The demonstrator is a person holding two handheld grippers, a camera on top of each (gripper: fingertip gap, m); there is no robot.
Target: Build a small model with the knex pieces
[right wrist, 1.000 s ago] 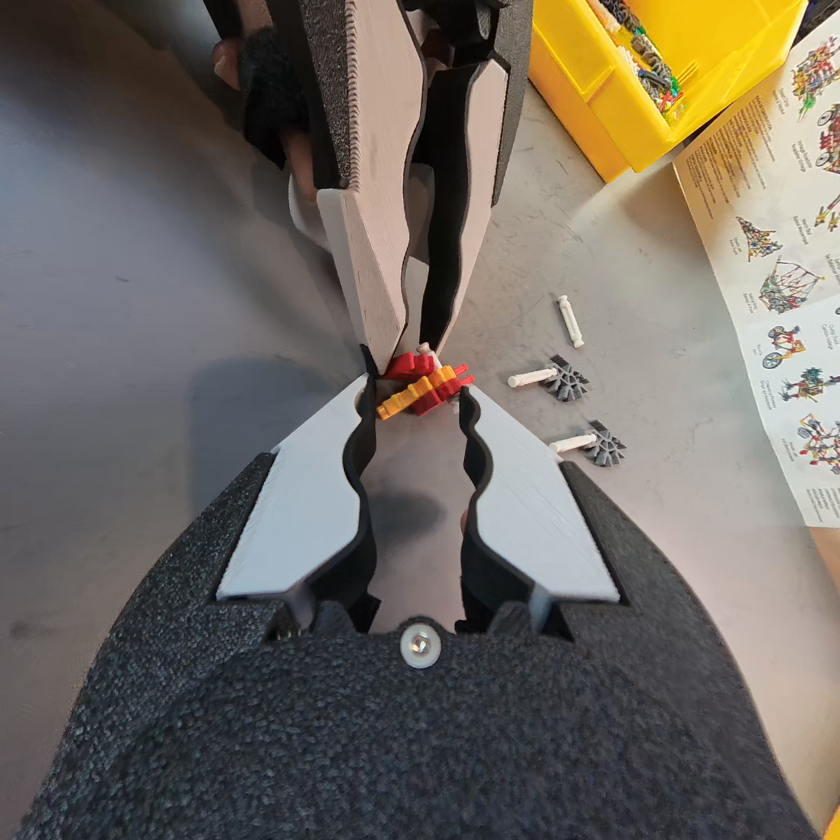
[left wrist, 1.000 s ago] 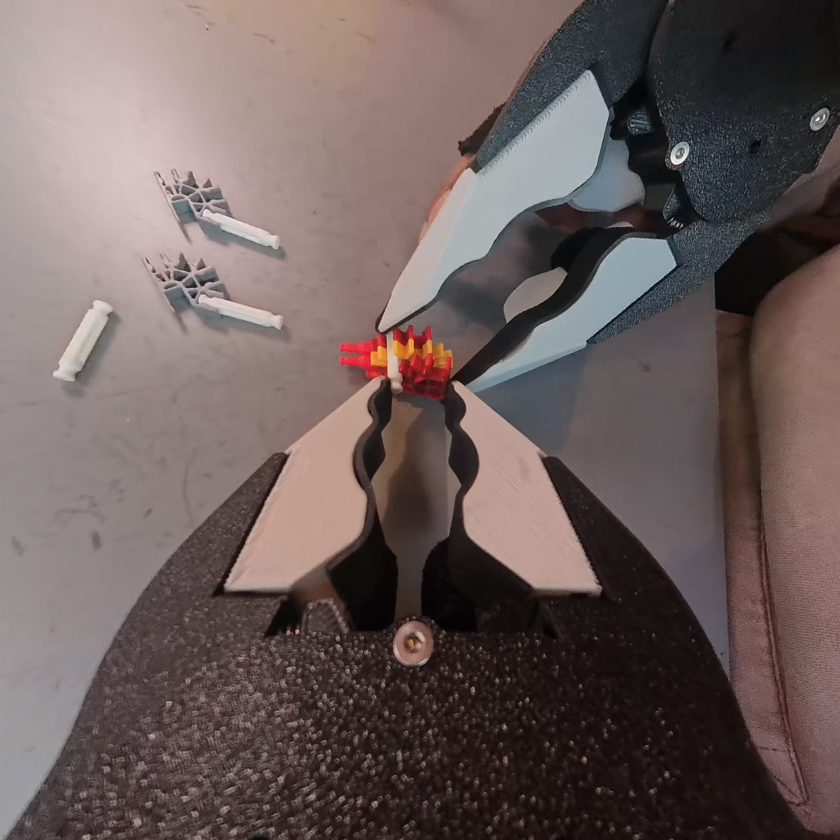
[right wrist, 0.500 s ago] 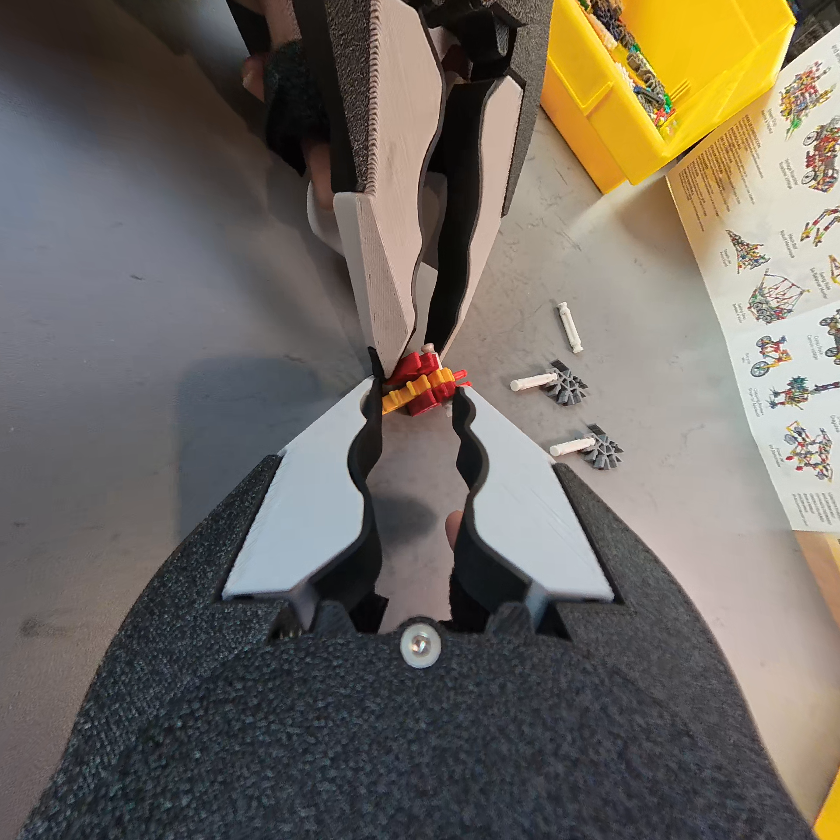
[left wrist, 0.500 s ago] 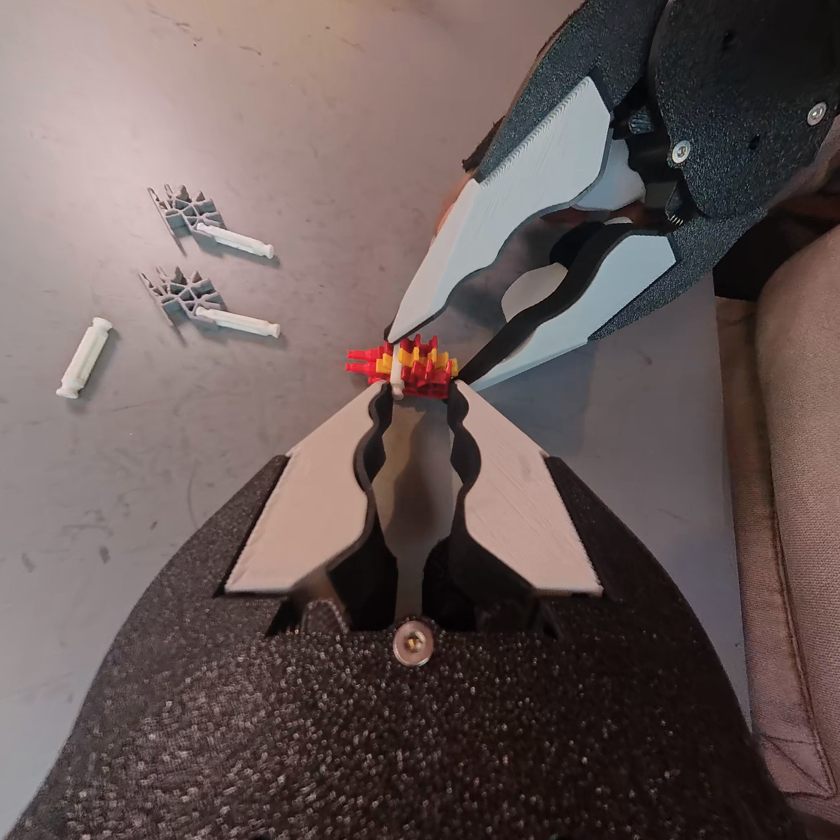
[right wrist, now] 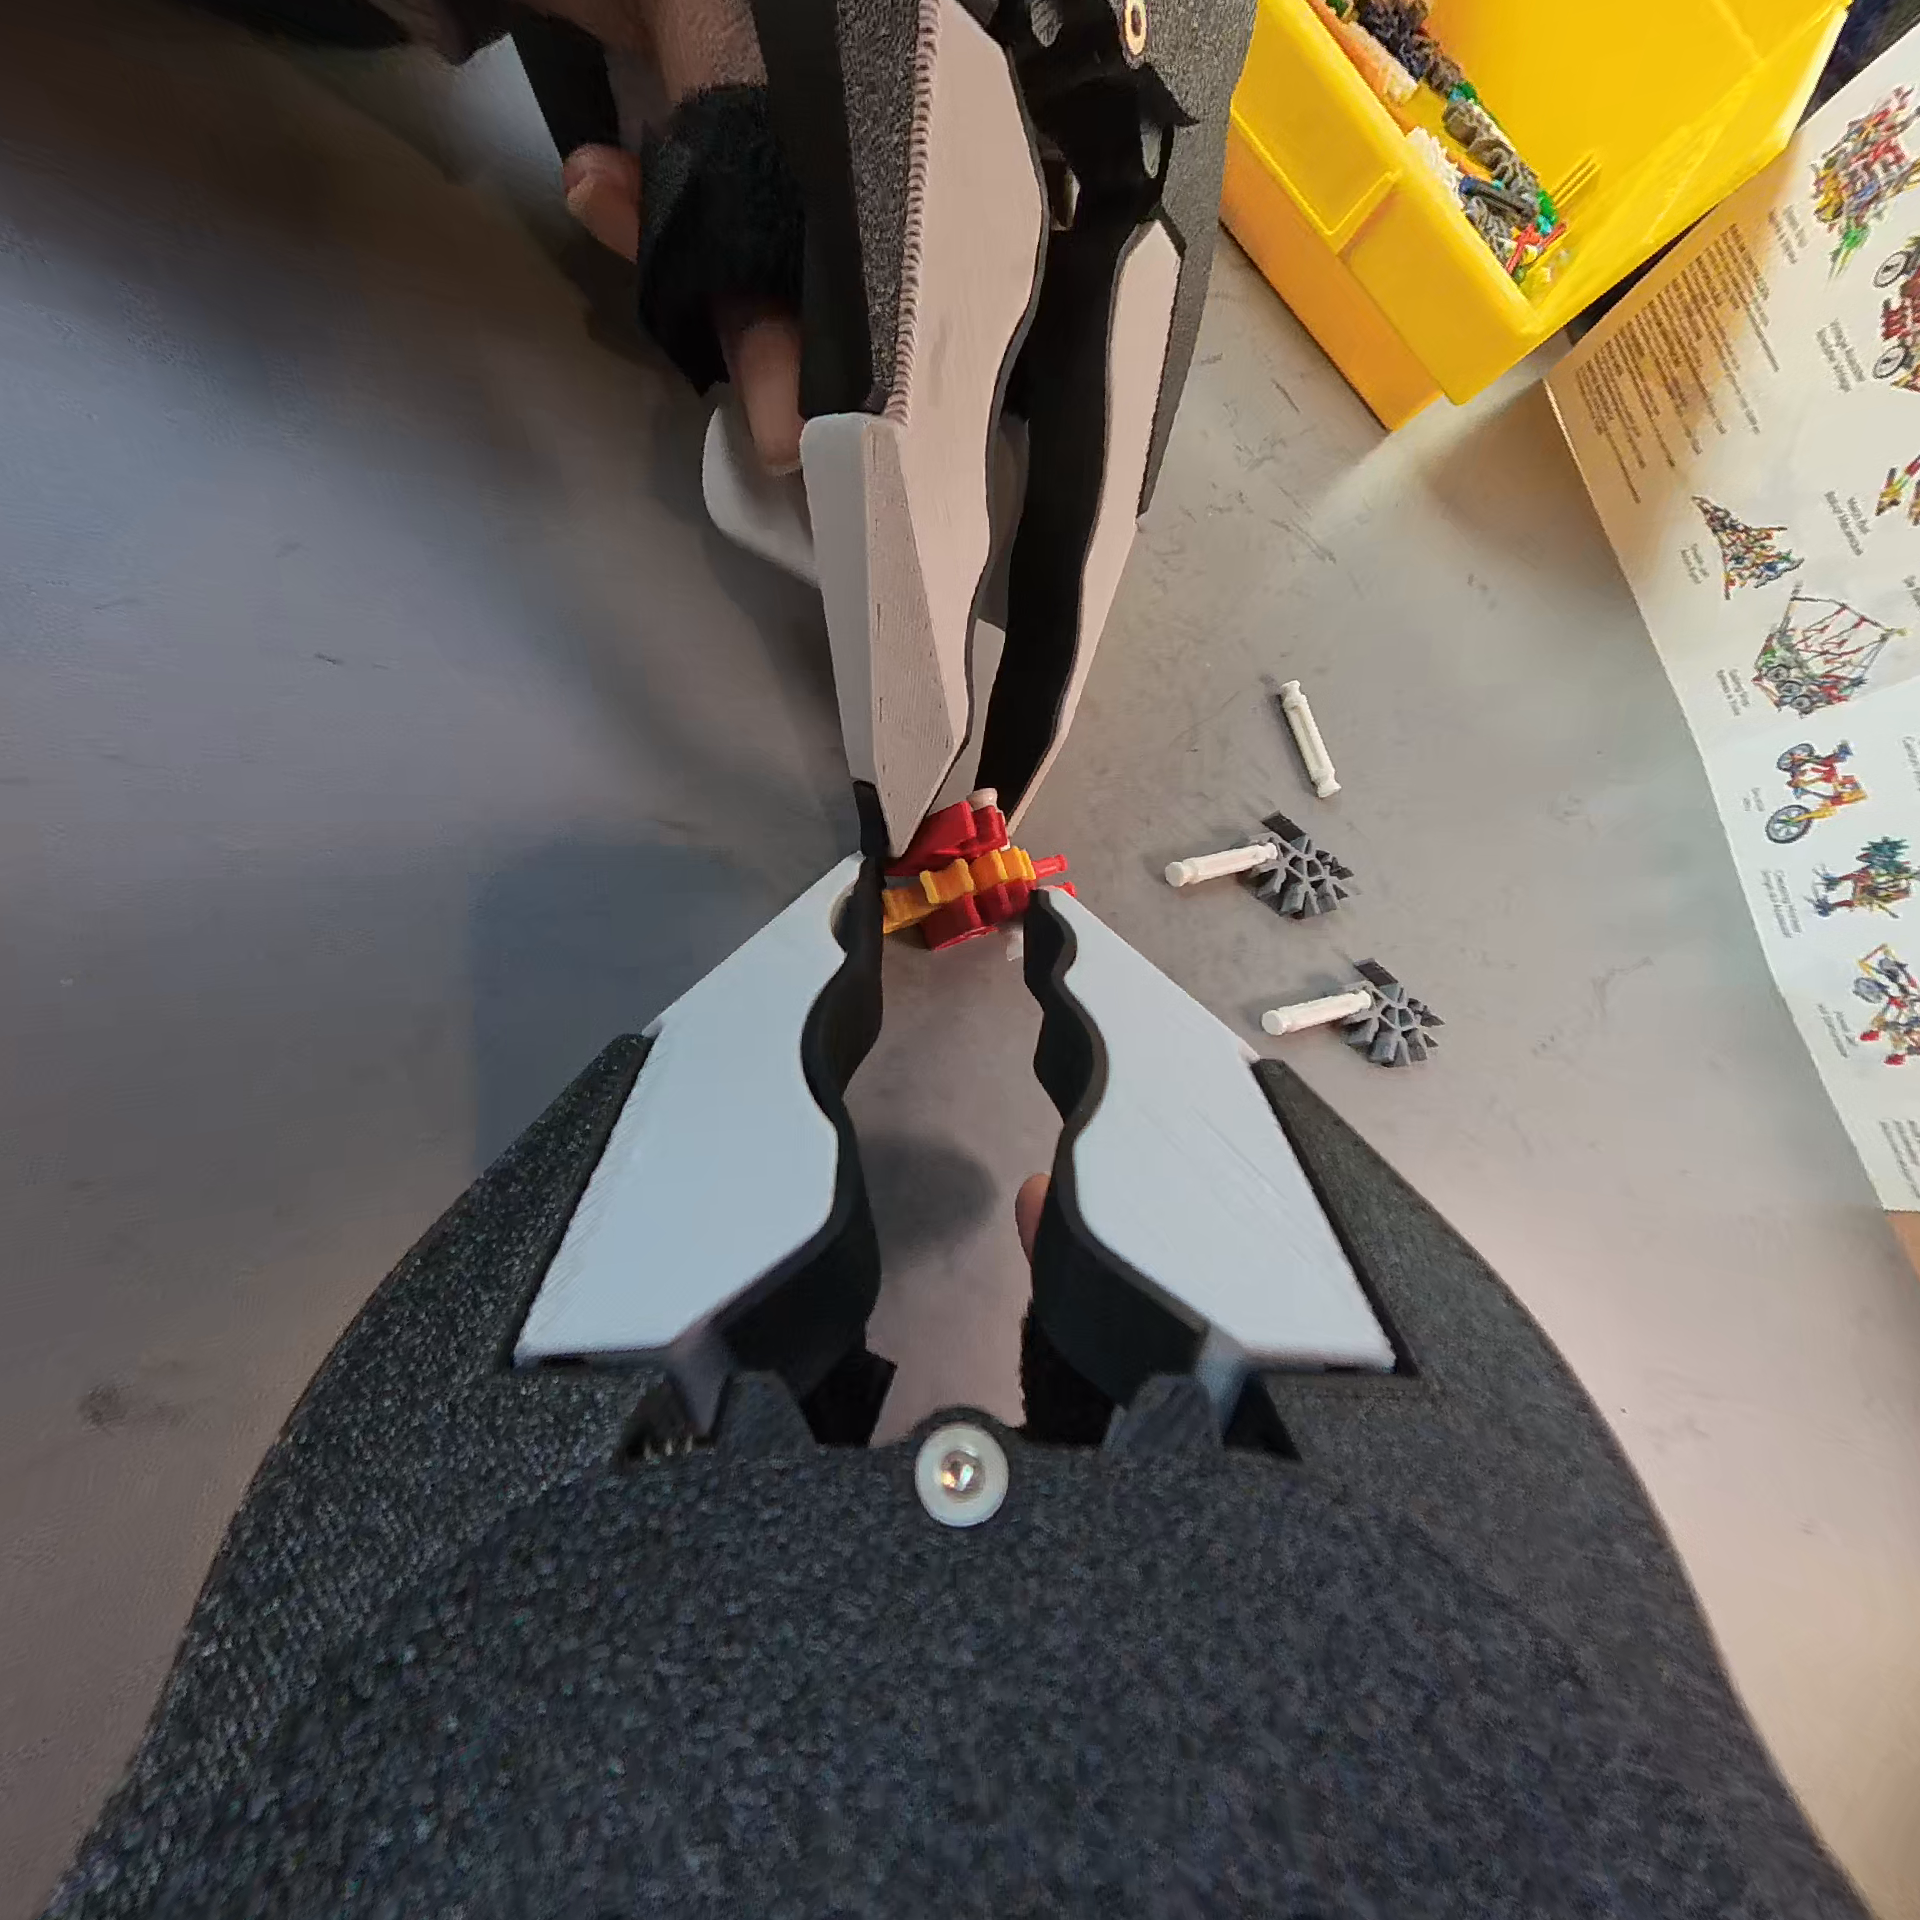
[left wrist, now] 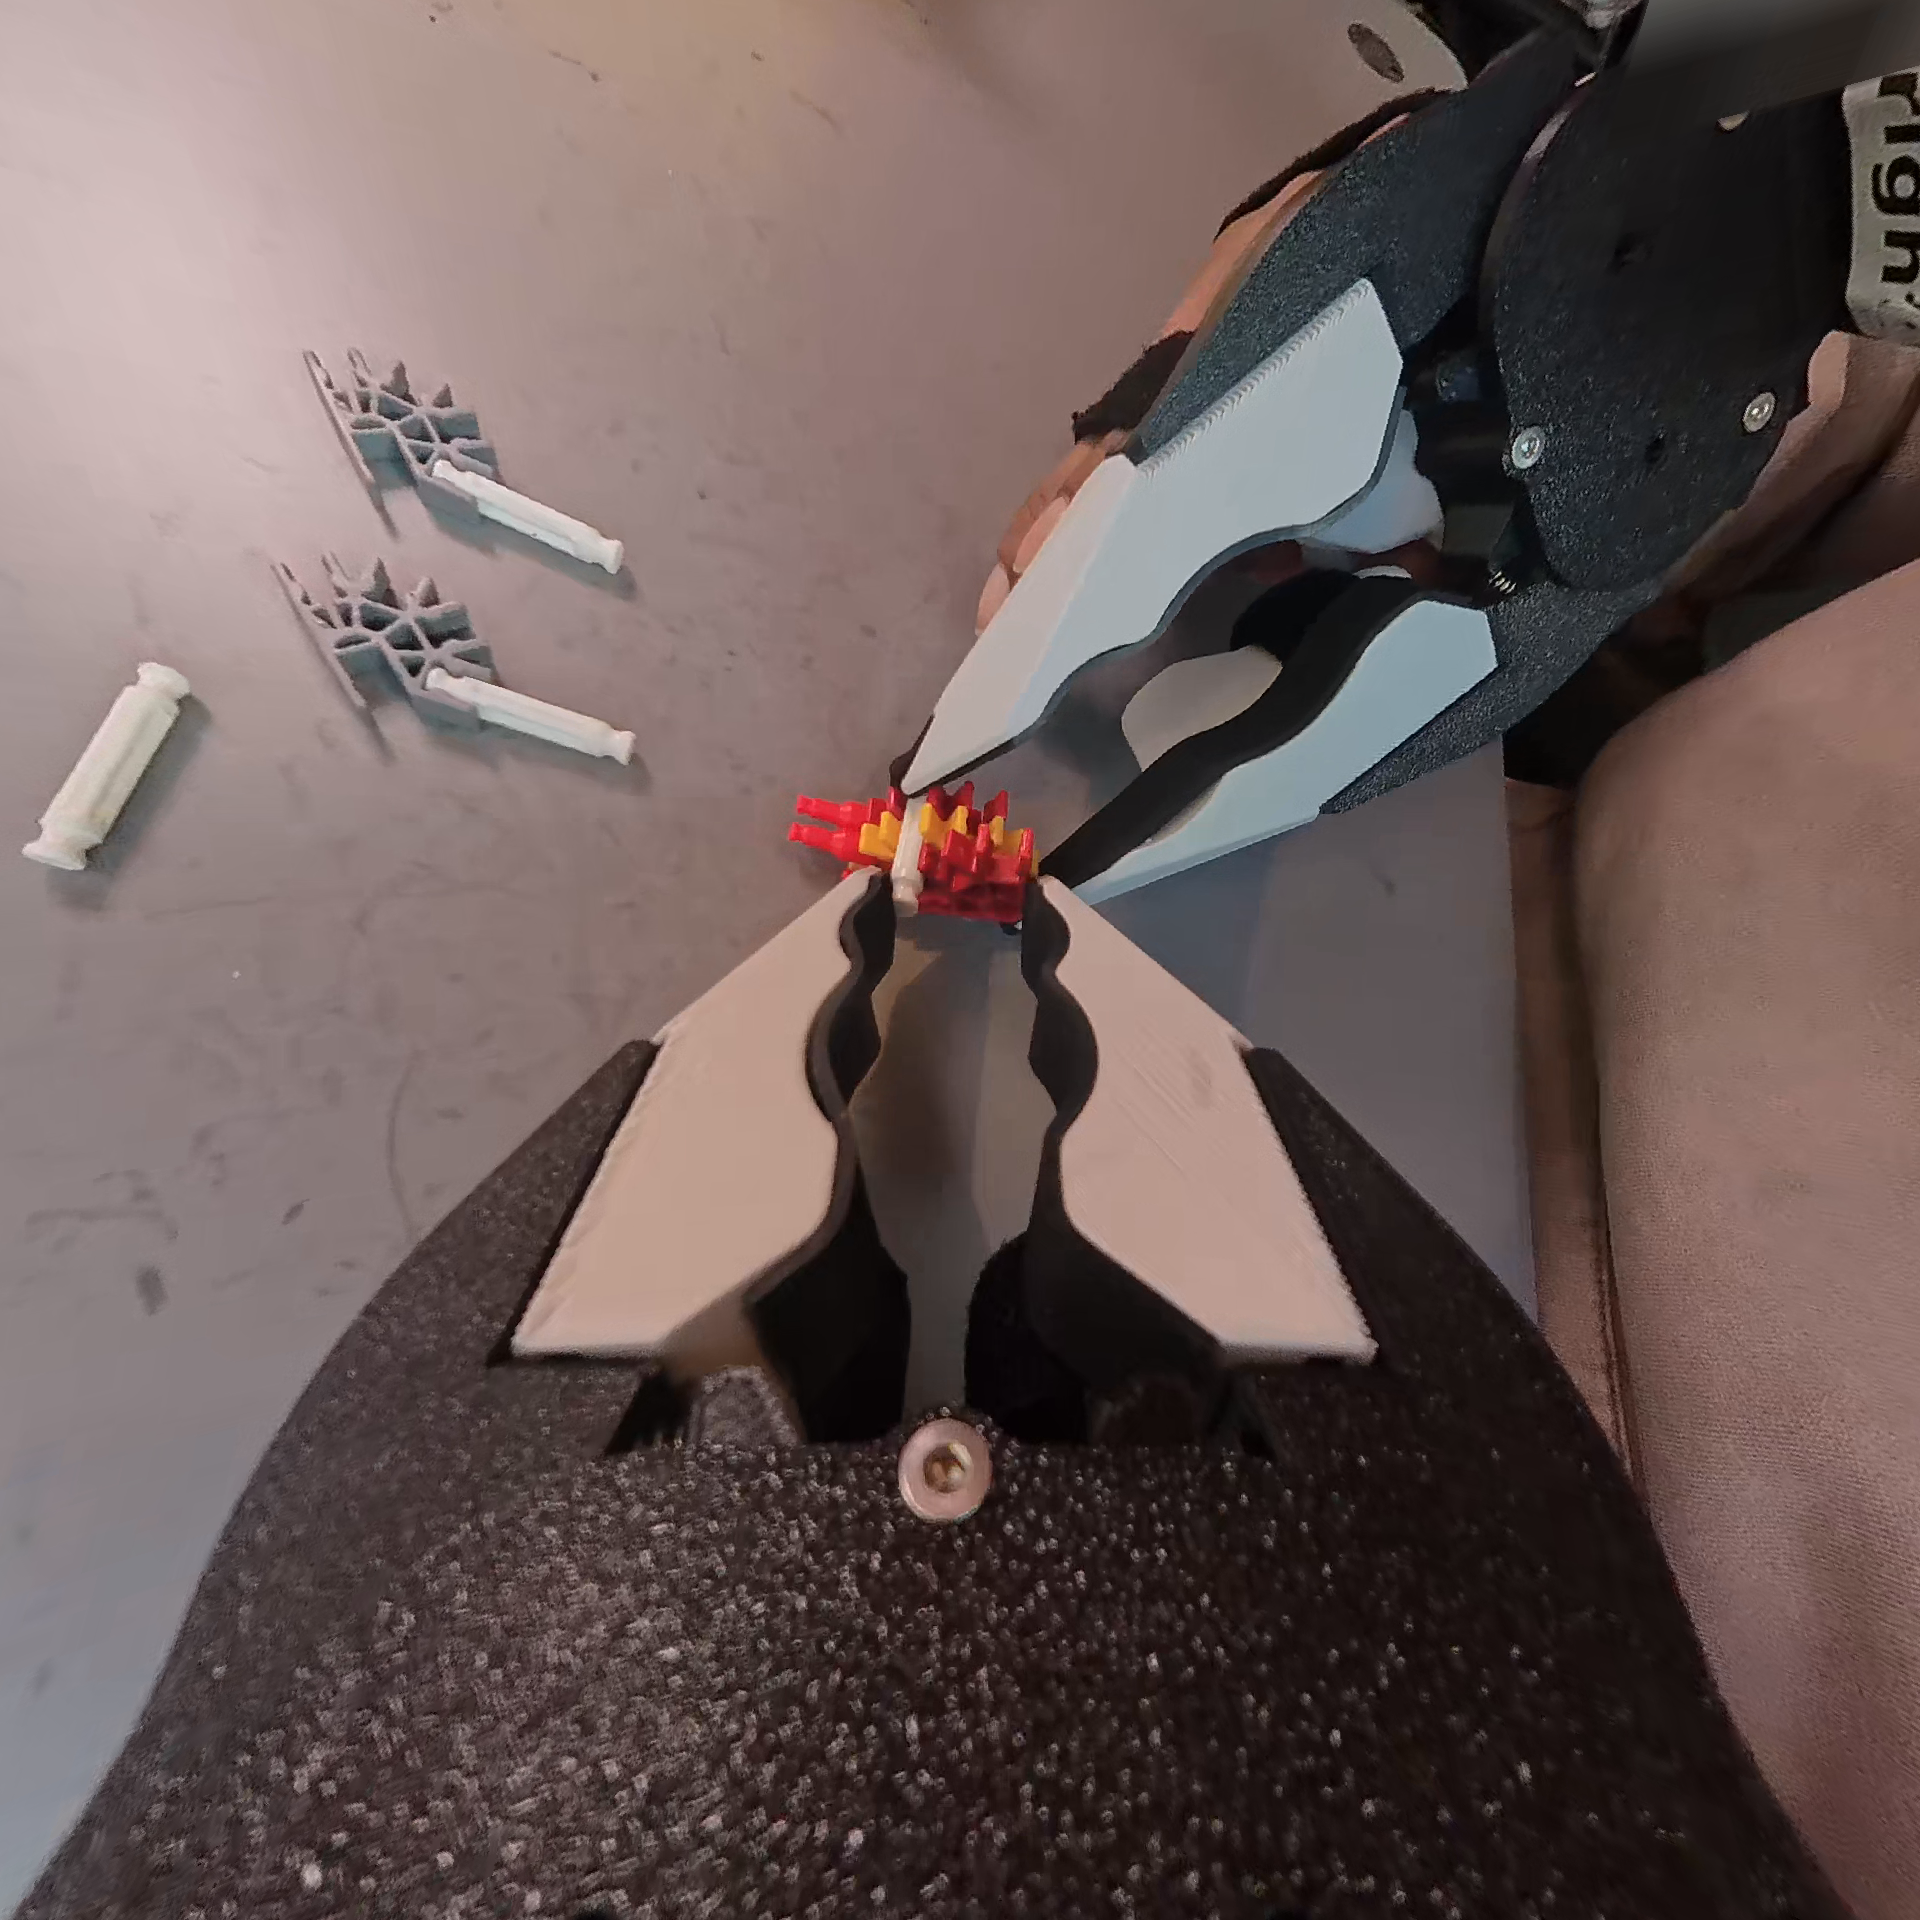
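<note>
A small cluster of red and yellow connectors (left wrist: pixel 940 857) with a short white rod through it is held just above the grey table (left wrist: pixel 623 208). My left gripper (left wrist: pixel 951 891) is shut on it, one fingertip at each end. My right gripper (right wrist: pixel 951 891) is also shut on the cluster (right wrist: pixel 966 883) from the opposite side. In the left wrist view the right gripper (left wrist: pixel 977 831) comes in from the upper right, and its upper fingertip touches the white rod. In the right wrist view the left gripper (right wrist: pixel 951 826) comes down from above.
Two grey fan-shaped connectors with white rods (left wrist: pixel 405 426) (left wrist: pixel 395 644) and a loose white rod (left wrist: pixel 104 764) lie to the left. A yellow parts bin (right wrist: pixel 1351 208) and a printed picture sheet (right wrist: pixel 1787 623) are beyond them. A brown cushion (left wrist: pixel 1766 1039) borders the table's edge. My two grippers' fingertips are within a few centimetres of each other.
The right gripper's jaws have narrowed a little onto the cluster. The left gripper keeps the same grip. Both views have shifted only slightly.
</note>
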